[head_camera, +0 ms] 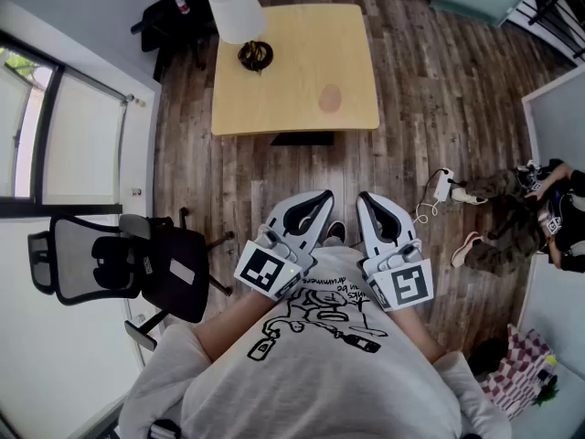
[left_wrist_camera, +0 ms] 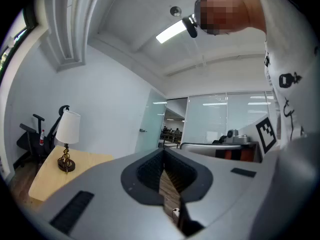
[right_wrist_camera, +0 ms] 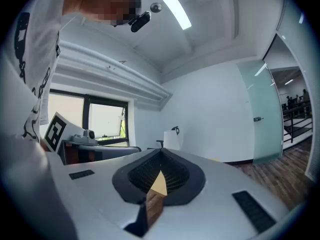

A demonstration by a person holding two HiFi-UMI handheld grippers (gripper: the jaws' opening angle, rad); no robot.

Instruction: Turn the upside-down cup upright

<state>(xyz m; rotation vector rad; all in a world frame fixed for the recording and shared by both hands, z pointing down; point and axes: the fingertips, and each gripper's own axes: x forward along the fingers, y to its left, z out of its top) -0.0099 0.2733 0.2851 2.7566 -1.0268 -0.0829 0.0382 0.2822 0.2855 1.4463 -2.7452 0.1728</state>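
Fingers [left_wrist_camera: 115, 189] of the left gripper [head_camera: 322, 199] were pressed fully together with nothing between them. The right gripper [head_camera: 367, 201] was likewise closed and empty. Both were held level against the person's shirt [head_camera: 320, 373], pointing toward the surface [head_camera: 274, 80] across a stretch of plank floor [head_camera: 411, 99].

The cup [head_camera: 330, 98], a small pale pink shape in the head view, stood on the right half of the surface. It was near the front edge and well apart from the lamp [head_camera: 236, 12] at the far left corner. Neither gripper view showed the cup; the left gripper view caught only the lamp and a slice of the wood top.

The task had not begun, with both grippers well apart from the cup. Its material could not be told from so far off. Its size suggested a light thing, likely stiff-walled and smooth, and apt to slide or tip on the bare wood if nudged from one side.

The sounder hold, by this reading, would be across the side wall about midway up. The fingers would first open wider than the cup, then close gently, since a thin wall could flex or crack under a hard squeeze. A grip there would leave room to lift, roll the wrist over and set the base down flat.
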